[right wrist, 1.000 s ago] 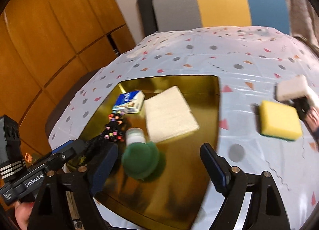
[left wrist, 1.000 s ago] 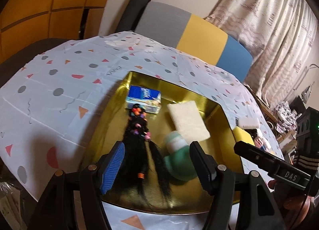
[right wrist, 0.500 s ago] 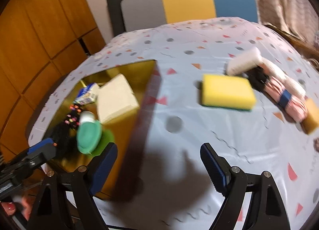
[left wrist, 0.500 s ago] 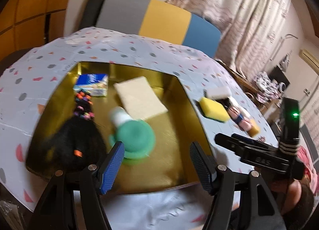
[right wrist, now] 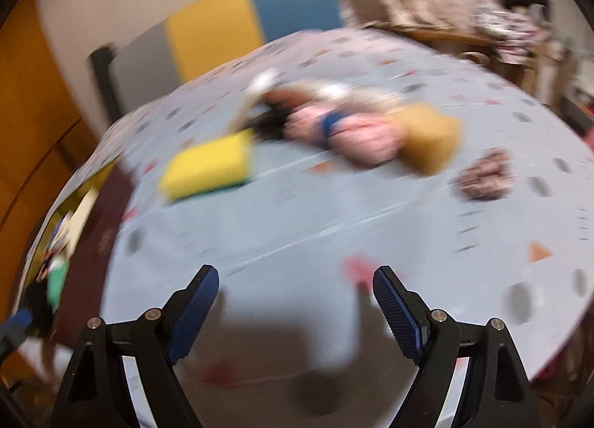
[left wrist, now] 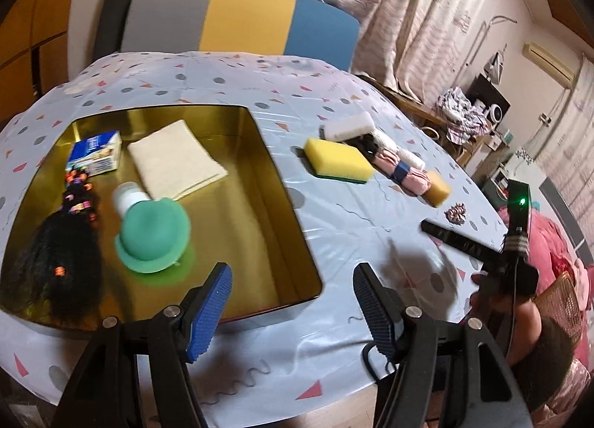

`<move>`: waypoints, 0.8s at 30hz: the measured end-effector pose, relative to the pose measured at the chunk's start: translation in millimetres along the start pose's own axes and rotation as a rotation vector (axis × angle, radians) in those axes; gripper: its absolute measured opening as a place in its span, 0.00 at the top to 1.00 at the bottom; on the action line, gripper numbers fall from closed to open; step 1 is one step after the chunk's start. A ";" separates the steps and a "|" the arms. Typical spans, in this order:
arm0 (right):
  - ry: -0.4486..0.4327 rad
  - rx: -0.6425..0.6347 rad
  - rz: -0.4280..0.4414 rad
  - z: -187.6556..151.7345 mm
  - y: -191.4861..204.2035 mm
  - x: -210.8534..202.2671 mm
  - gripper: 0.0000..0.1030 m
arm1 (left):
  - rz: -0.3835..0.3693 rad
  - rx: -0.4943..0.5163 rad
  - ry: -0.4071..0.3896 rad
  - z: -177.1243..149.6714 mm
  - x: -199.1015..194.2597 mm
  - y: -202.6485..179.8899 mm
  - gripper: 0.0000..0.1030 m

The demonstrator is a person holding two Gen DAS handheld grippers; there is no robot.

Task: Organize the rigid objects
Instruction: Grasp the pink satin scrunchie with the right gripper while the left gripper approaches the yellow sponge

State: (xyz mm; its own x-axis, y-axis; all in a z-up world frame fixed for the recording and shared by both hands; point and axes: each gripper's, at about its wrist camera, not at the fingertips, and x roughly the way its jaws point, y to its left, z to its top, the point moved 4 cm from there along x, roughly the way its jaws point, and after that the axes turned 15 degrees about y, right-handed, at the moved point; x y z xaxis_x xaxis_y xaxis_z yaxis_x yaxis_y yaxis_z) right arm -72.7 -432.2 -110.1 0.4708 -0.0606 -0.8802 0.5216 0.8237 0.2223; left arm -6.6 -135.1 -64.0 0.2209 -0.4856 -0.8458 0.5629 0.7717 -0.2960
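Note:
A gold tray [left wrist: 282, 183] on the patterned table holds a green-capped bottle [left wrist: 152, 231], a blue box [left wrist: 97, 150], a cream pad [left wrist: 176, 159] and a black beaded hairpiece [left wrist: 63, 253]. On the cloth to its right lie a yellow sponge [left wrist: 338, 160], a white block [left wrist: 349, 126], a pink roll [left wrist: 402, 170], an orange sponge [left wrist: 437, 188] and a scrunchie [left wrist: 456, 213]. My left gripper [left wrist: 293, 301] is open and empty at the tray's near right corner. My right gripper [right wrist: 295, 305] is open and empty over bare cloth, short of the blurred yellow sponge [right wrist: 208, 168].
A chair with grey, yellow and blue back [left wrist: 237, 19] stands behind the table. Curtains and cluttered shelves [left wrist: 467, 108] are at the right. The right gripper's body [left wrist: 482, 250] reaches in over the table's right edge. The right wrist view is motion-blurred.
Both grippers have swung right, away from over the tray toward the sponges on the cloth. The green bottle stays lying in the tray. Both stay open.

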 end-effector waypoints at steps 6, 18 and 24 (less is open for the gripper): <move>-0.054 0.128 -0.155 36.7 -86.5 -5.9 0.11 | 0.000 0.028 0.020 11.5 7.0 -21.1 0.33; -0.026 0.153 -0.209 78.6 -152.3 24.7 0.32 | -0.011 0.057 0.053 29.1 18.4 -53.4 0.33; -0.068 0.126 -0.211 72.1 -149.0 26.8 0.49 | -0.004 0.075 0.073 39.3 27.7 -65.4 0.33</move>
State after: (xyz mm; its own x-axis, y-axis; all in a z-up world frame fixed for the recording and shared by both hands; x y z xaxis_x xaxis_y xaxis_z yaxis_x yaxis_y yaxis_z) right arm -86.5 -597.2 -136.6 0.3869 -0.2652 -0.8832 0.6961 0.7121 0.0912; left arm -6.0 -215.2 -50.6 0.1616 -0.4550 -0.8757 0.6224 0.7356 -0.2673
